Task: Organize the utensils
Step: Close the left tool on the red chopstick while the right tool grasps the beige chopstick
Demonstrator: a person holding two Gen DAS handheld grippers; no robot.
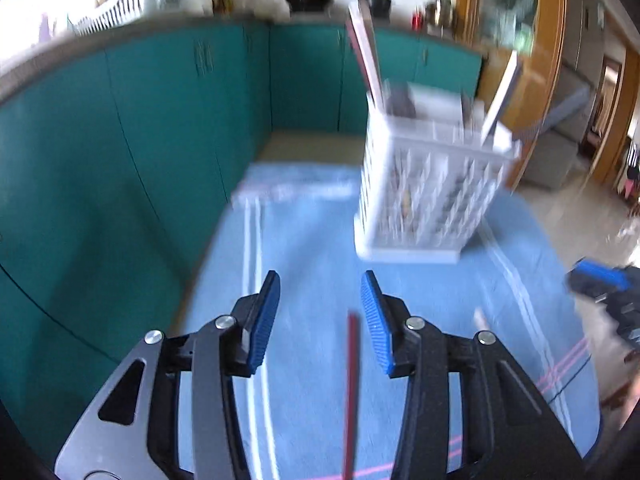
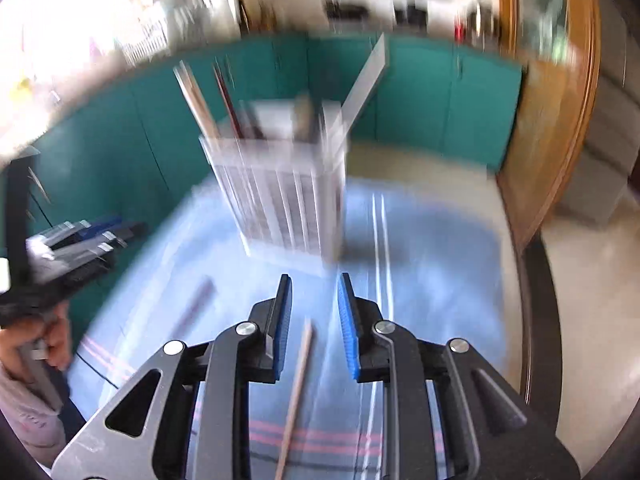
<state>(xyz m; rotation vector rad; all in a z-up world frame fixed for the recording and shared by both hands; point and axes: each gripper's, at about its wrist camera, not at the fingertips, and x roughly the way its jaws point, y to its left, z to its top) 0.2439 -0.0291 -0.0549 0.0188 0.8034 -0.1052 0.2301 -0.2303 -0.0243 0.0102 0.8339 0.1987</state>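
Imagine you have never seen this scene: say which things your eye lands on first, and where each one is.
The white slotted utensil basket stands on the blue cloth, with long utensils sticking up out of it. Nearer, a dark red chopstick lies on the cloth below the open left gripper, and a pale wooden chopstick lies below the open right gripper. Teal cabinets fill the background.

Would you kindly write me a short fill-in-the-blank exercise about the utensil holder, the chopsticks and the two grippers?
1. The white utensil holder stands on a ____ cloth.
2. The left gripper hangs above a dark ____ chopstick.
3. Both the left gripper and the right gripper are ____, gripping nothing.
4. The cabinets behind are ____.

Missing words: blue; red; open; teal
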